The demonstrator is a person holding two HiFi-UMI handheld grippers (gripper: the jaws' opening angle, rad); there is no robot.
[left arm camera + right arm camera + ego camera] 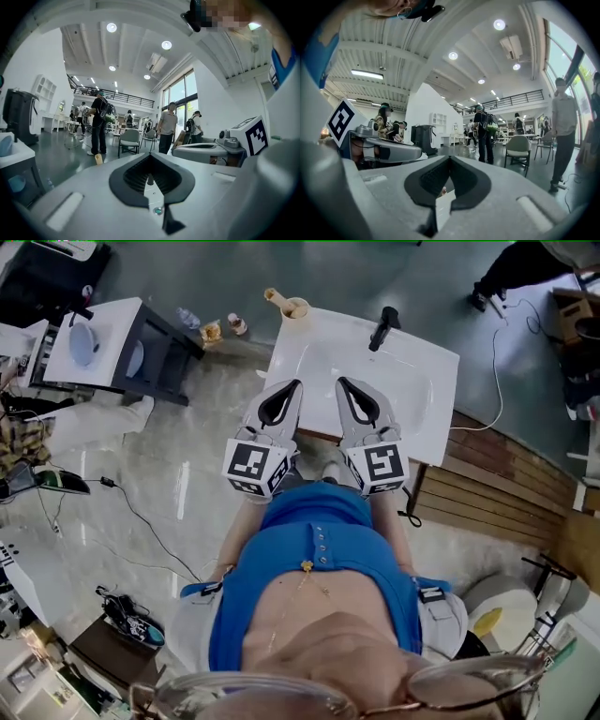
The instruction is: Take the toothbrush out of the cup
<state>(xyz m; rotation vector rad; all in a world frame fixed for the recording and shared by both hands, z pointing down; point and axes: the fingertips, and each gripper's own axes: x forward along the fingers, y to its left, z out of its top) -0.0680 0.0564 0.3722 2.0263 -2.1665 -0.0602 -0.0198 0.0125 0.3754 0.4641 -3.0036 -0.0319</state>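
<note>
White basin (417, 367) shown in head view only; gripper views filled by hall beyond: standing person (99, 123), chair (130, 140). Counted in head view: one cup (295, 308), one toothbrush (273, 295), one black tap (383, 327), two grippers. Cup stood at basin's far left corner, toothbrush propped inside. Left gripper (294, 383) and right gripper (341, 382) held over basin's near edge, jaws pressed together, nothing gripped. Cup set well beyond left gripper's tips.
</note>
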